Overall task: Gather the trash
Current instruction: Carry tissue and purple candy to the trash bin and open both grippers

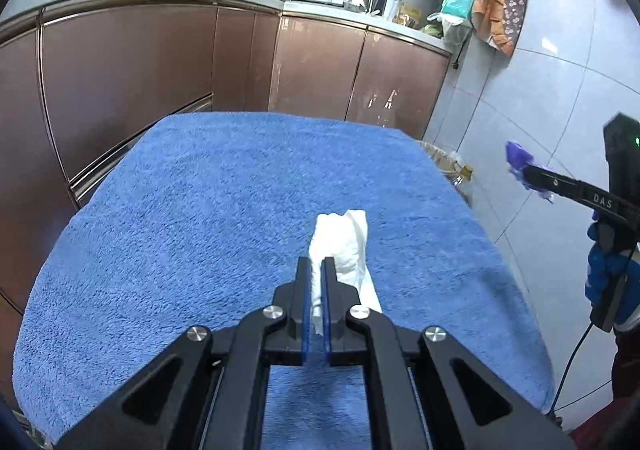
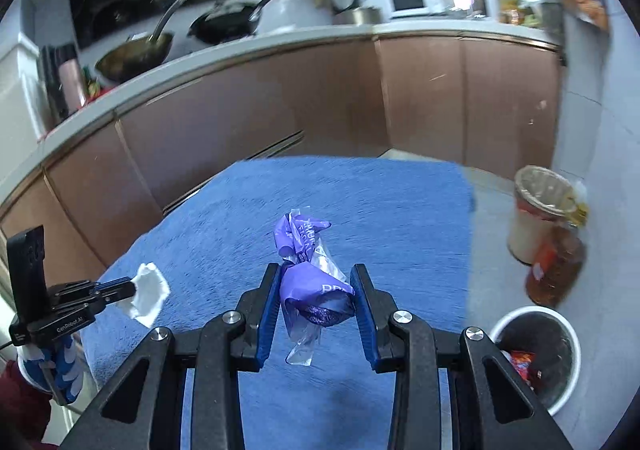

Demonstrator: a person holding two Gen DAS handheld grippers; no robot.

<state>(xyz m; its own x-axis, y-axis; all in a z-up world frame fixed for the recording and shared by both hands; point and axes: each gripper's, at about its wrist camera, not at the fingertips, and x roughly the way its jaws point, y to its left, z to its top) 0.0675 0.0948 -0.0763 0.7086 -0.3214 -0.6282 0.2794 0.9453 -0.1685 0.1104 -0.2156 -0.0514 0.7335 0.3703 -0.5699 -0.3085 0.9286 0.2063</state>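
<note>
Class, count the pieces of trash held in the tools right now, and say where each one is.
2. The white tissue is pinched in the left tool above the blue towel. The purple wrapper is clamped in the right tool. More trash lies in the bin.

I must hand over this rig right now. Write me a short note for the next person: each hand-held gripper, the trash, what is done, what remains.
Left hand-held gripper: shut on the crumpled white paper tissue, above the blue terry towel.
Right hand-held gripper: shut on the crumpled purple plastic wrapper.
Round grey trash bin with white rim: on the floor to the right, already holding some rubbish.
Done: both pieces picked up.
Left: drop both into the bin.
</note>
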